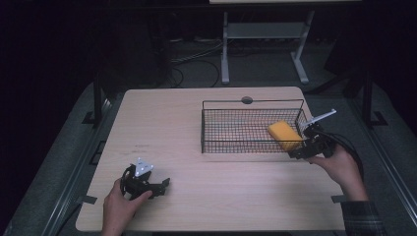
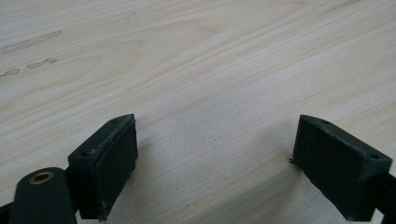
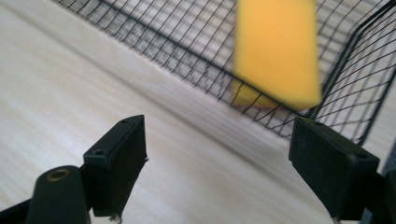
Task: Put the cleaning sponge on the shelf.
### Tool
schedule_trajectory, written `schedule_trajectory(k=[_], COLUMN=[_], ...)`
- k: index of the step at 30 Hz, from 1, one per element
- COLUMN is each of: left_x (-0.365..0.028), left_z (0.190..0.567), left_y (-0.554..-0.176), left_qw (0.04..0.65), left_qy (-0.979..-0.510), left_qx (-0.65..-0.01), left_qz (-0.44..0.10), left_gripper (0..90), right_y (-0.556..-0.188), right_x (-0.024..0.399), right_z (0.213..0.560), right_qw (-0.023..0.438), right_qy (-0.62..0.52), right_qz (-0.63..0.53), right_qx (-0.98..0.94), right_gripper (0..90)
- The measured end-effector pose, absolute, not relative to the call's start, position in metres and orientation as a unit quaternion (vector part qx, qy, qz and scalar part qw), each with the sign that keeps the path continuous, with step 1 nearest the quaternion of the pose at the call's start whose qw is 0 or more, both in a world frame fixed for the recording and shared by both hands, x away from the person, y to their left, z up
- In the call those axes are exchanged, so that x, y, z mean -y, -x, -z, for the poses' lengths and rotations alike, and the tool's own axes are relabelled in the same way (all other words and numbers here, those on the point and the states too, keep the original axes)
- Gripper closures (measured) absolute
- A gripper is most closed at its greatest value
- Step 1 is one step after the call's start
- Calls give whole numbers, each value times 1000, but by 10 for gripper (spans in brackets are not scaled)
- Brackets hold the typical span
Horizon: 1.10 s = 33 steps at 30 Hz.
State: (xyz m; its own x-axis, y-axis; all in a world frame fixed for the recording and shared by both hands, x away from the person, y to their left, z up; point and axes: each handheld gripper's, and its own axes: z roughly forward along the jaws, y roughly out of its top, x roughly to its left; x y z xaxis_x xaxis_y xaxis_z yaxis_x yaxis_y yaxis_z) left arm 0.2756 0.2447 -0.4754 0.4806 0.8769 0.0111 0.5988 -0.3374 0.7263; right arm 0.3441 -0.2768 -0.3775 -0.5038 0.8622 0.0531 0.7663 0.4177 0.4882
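Yellow rectangular sponge [image 1: 284,135] lying inside black wire-mesh basket [image 1: 231,130]; left gripper [image 2: 215,163] and right gripper [image 3: 217,163] both spread, empty; placement apparently complete.

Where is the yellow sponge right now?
In the high view the yellow sponge is at the right end of the wire basket, propped over its front rim, just beside the open right tongs.

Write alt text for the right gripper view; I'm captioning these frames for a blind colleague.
A yellow sponge leans over the near rim of a black wire basket at its corner, blurred, beyond the right gripper, whose two black jaws stand wide apart with nothing between them. Pale wooden table lies beneath.
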Motion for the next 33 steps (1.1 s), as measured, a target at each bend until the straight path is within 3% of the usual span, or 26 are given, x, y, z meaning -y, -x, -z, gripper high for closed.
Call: schedule_trajectory(k=[21,33], left_x=[-245,-245], left_z=[476,475], left_y=[-276,-276], left_qw=[339,338], left_qy=[-791,-792], left_qx=[-466,-465], left_qz=[-207,-206], left_gripper=[130,130], right_y=[-302,-297], right_x=[282,279], right_z=[447,459], right_qw=[105,109], right_qy=[-465,-462], right_qz=[-239,-229], right_qx=[-846,-850], right_gripper=[179,168])
